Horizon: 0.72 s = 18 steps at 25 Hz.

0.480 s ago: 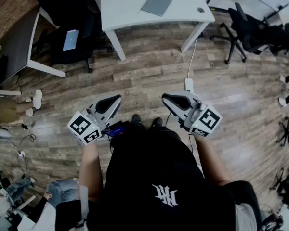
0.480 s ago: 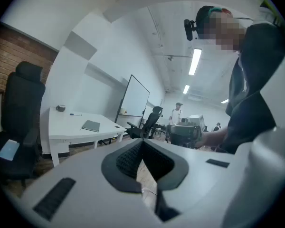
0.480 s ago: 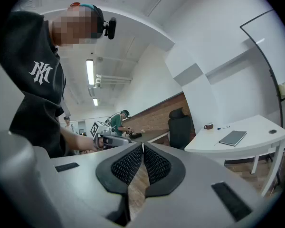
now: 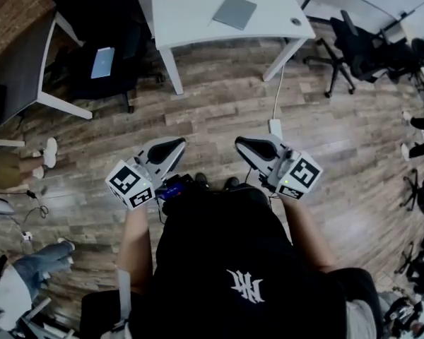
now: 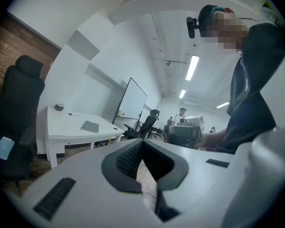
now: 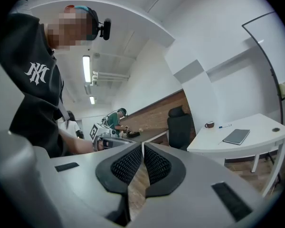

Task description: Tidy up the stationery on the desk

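In the head view, the left gripper [image 4: 173, 147] and right gripper [image 4: 244, 145] are held level before the person's body, over the wooden floor [image 4: 219, 111] and well apart from the white desk [image 4: 191, 16], where a grey notebook [image 4: 234, 11] lies.

In the left gripper view, the jaws are seen pressed together with nothing between them; a pen [image 5: 74, 114] is made out on the far desk.

In the right gripper view, the jaws are likewise closed and empty (a mug [image 6: 209, 124] stands near the pen).

Nothing appears tidied; the whole task is judged to remain.
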Each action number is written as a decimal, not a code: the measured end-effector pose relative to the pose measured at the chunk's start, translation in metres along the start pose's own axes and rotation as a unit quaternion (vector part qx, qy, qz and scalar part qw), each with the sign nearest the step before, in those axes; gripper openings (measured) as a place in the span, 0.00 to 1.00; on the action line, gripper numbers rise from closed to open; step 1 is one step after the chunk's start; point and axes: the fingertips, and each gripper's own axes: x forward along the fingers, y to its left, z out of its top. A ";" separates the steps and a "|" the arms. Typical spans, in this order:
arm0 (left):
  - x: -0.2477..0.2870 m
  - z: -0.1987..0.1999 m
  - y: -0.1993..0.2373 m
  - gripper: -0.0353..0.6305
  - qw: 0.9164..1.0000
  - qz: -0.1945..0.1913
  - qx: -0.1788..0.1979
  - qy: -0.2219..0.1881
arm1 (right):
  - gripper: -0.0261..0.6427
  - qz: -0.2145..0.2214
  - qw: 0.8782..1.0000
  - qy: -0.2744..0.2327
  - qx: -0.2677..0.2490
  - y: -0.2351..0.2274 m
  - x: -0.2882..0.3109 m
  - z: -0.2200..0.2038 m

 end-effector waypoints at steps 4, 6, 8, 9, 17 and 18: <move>-0.011 -0.008 0.013 0.05 1.000 -0.001 -0.001 0.005 | 0.10 -0.001 1.000 -0.005 0.002 0.008 0.011 -0.005; -0.012 -0.007 0.015 0.05 1.000 -0.004 0.002 0.010 | 0.10 -0.003 1.000 0.000 0.001 0.009 0.014 -0.006; -0.011 -0.005 0.014 0.05 1.000 -0.010 0.013 0.017 | 0.10 -0.009 1.000 0.005 0.003 0.008 0.013 -0.008; -0.009 -0.005 0.014 0.05 1.000 -0.013 0.018 0.021 | 0.10 -0.014 1.000 0.008 0.003 0.006 0.013 -0.008; 0.001 -0.003 0.022 0.05 0.999 -0.028 0.020 0.026 | 0.10 -0.031 0.999 0.027 0.006 -0.002 0.010 -0.010; 0.001 -0.005 0.022 0.05 0.999 -0.031 0.020 0.026 | 0.10 -0.034 0.999 0.028 0.007 -0.003 0.009 -0.011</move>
